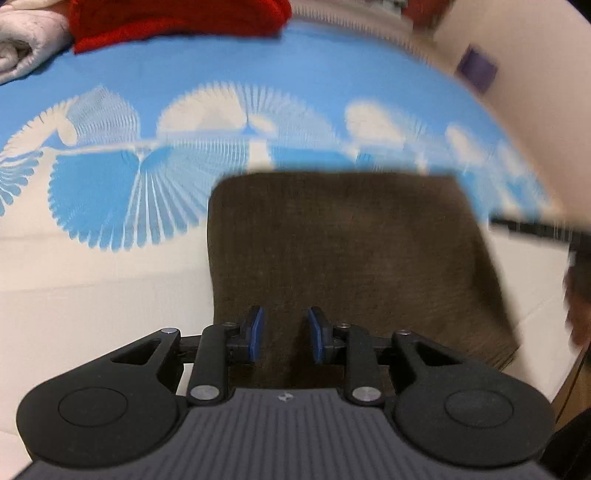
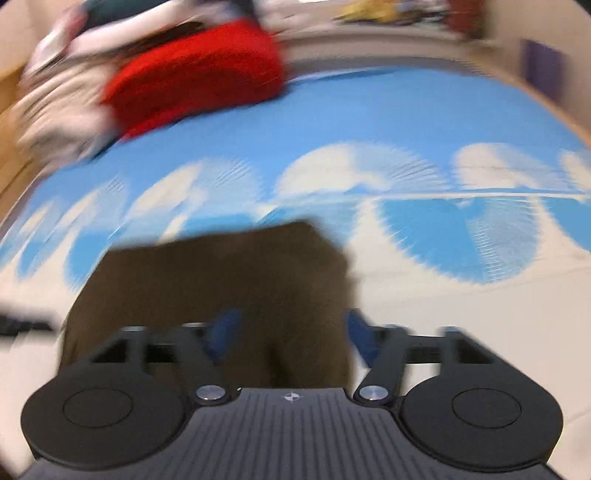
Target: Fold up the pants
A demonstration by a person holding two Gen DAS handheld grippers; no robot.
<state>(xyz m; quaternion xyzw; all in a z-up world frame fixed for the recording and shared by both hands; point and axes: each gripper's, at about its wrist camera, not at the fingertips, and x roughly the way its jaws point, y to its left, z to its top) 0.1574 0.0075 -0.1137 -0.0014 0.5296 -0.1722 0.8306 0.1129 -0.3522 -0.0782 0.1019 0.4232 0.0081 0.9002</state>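
Note:
The brown pants [image 1: 351, 258] lie folded into a compact rectangle on the blue-and-white bed sheet [image 1: 258, 74]. My left gripper [image 1: 285, 334] hovers over the near edge of the pants, its blue pads apart with nothing between them. In the blurred right wrist view the pants [image 2: 221, 288] sit just ahead of my right gripper [image 2: 290, 336], whose blue pads stand wide apart over the near edge of the cloth.
A red garment [image 1: 177, 18] and pale bedding [image 1: 26, 48] lie at the far side of the bed; the red garment also shows in the right wrist view [image 2: 199, 81]. The other gripper's dark edge [image 1: 535, 229] reaches in at the right.

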